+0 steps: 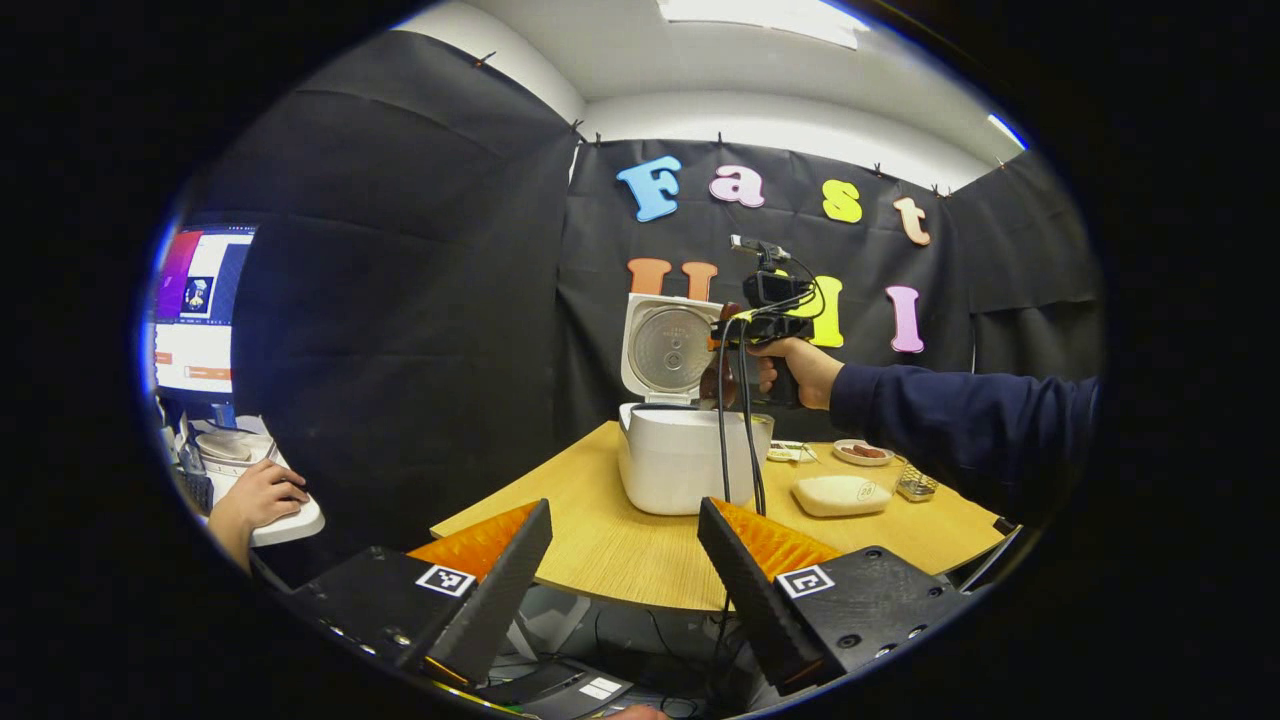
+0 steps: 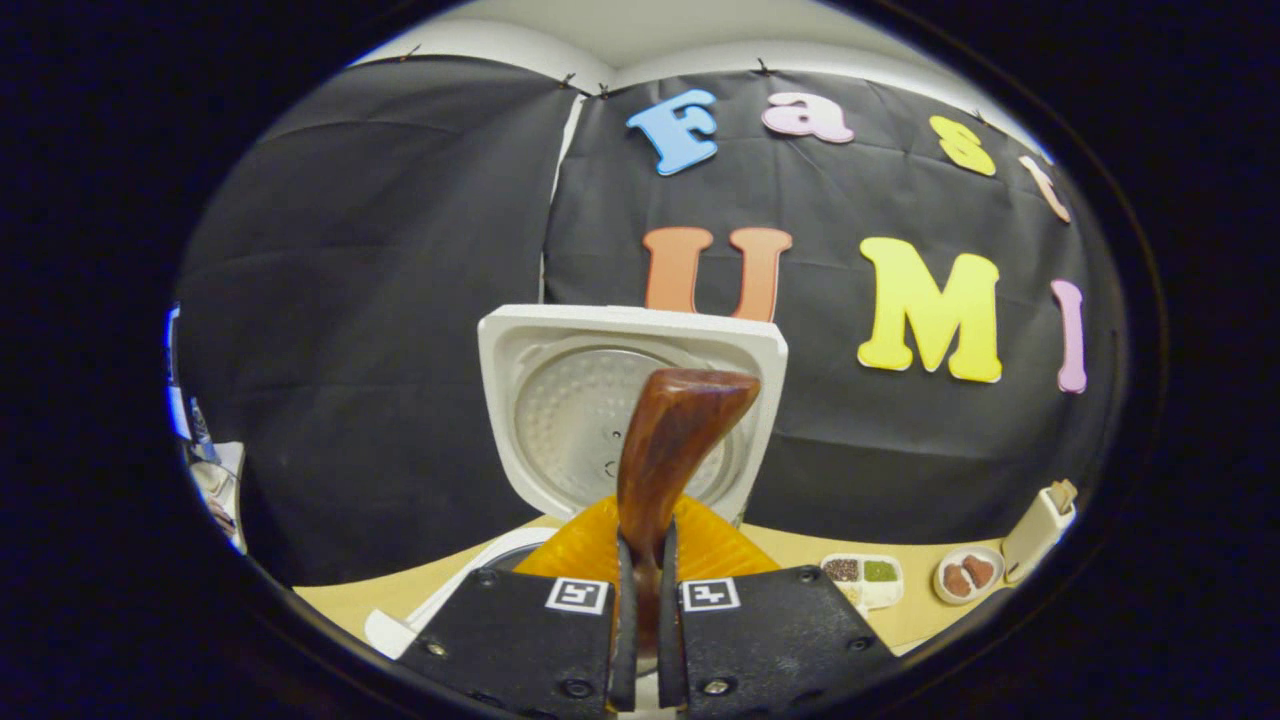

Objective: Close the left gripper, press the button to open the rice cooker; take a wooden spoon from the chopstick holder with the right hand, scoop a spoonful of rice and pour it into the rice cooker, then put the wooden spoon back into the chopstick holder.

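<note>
The white rice cooker (image 1: 680,465) stands on the wooden table (image 1: 600,545) with its lid (image 1: 668,348) raised upright. My left gripper (image 1: 625,520) hangs open before the table's near edge, nothing between its fingers. A hand in a dark sleeve holds my right gripper (image 1: 765,315) above the cooker, with the brown wooden spoon (image 1: 713,385) hanging over the pot. In the right gripper view my right gripper (image 2: 645,550) is shut on the wooden spoon (image 2: 668,440), whose bowl points at the open lid (image 2: 560,350). I see no rice on the spoon.
To the right of the cooker lie a white oblong container (image 1: 840,495), a small dish of reddish pieces (image 1: 862,452) and a small metal basket (image 1: 915,485). A white holder (image 2: 1040,525) stands at the far right. A person's hand (image 1: 255,500) rests at a desk with a monitor (image 1: 195,310).
</note>
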Demonstrator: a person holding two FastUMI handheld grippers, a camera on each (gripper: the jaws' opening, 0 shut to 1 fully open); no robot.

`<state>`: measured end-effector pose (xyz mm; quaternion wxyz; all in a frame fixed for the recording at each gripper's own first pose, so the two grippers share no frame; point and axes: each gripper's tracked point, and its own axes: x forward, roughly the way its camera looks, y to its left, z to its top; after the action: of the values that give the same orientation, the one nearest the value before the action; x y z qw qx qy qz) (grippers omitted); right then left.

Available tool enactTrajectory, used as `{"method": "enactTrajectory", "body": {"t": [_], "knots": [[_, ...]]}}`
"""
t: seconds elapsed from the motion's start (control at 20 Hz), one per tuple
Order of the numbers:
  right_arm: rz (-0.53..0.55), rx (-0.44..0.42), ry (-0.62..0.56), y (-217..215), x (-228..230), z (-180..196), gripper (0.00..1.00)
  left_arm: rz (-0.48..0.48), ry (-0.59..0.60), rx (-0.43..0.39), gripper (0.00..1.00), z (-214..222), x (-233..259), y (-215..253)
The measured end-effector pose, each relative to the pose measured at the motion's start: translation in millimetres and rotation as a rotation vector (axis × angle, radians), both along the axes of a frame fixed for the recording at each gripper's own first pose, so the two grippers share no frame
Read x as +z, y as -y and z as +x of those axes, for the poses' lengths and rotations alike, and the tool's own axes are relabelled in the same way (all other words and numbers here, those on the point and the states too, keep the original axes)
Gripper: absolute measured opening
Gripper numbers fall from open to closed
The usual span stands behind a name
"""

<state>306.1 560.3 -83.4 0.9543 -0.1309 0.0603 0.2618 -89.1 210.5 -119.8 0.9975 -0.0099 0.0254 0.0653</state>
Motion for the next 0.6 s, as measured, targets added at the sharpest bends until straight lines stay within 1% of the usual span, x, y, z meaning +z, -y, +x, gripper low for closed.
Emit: {"method": "enactTrajectory", "body": {"t": [0.15,0.25,0.4,0.5,0.6], "knots": [[-0.067,0.017,0.065,-3,6,-8,0.13,-0.001,-0.009,0.004,0.94,3,-2,4],[-0.082,0.031,0.078,2,4,-11,0.14,0.014,-0.008,0.001,0.94,5,3,7],[-0.067,0.016,0.068,17,7,-15,0.14,-0.002,-0.005,-0.006,0.94,10,9,14],[-0.043,0.011,0.061,34,15,-13,0.14,-0.005,-0.003,-0.025,0.94,10,8,24],[-0.012,-0.018,0.058,58,25,-11,0.15,0.001,-0.008,-0.026,0.94,14,6,28]]}}
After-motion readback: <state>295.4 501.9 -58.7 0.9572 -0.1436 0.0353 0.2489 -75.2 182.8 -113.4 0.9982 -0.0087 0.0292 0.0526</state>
